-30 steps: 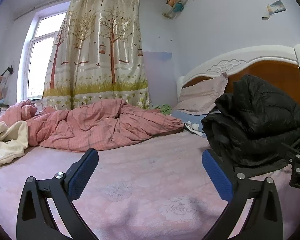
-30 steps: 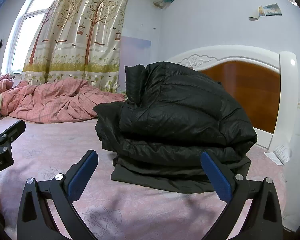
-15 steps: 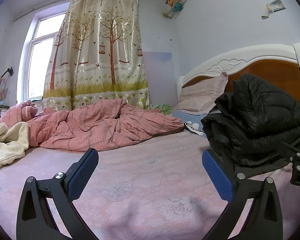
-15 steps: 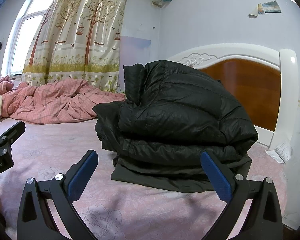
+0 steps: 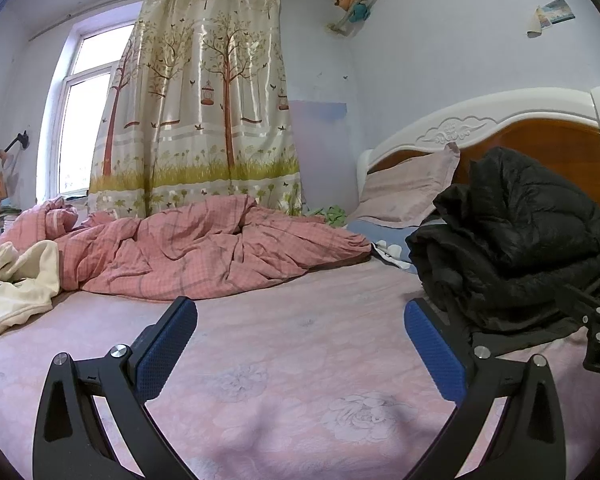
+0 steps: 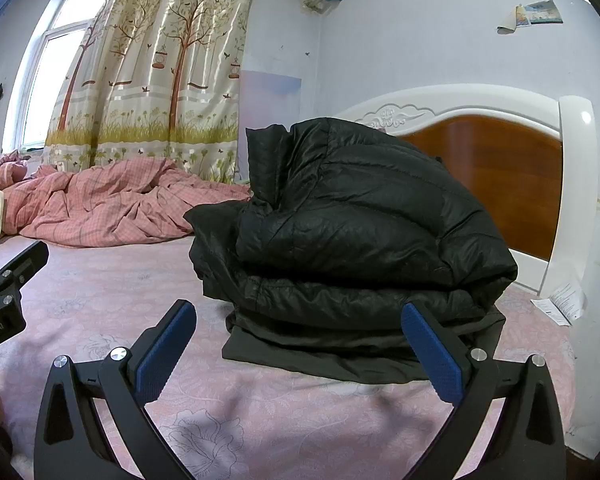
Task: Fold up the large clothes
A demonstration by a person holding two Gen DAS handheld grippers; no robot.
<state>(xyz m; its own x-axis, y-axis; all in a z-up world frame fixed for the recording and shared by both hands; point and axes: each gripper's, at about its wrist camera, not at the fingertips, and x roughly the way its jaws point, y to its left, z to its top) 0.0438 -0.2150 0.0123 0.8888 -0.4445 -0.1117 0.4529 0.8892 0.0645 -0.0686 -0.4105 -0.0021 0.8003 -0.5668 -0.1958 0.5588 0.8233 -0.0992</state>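
Observation:
A black puffer jacket (image 6: 352,240) lies folded in a thick stack on the pink bed sheet (image 6: 100,300), near the headboard. It also shows at the right of the left wrist view (image 5: 512,248). My right gripper (image 6: 298,344) is open and empty, just in front of the stack, not touching it. My left gripper (image 5: 300,340) is open and empty over bare sheet, left of the jacket. Each gripper's edge shows in the other's view.
A crumpled pink checked duvet (image 5: 204,252) lies across the far side of the bed. A cream garment (image 5: 16,288) lies at the far left. Pillows (image 5: 408,192) lean on the white and wood headboard (image 6: 500,176). A curtain (image 5: 204,120) covers the window.
Both grippers have drifted slightly; the views shift a little. The jacket stays folded and still. Both stay open.

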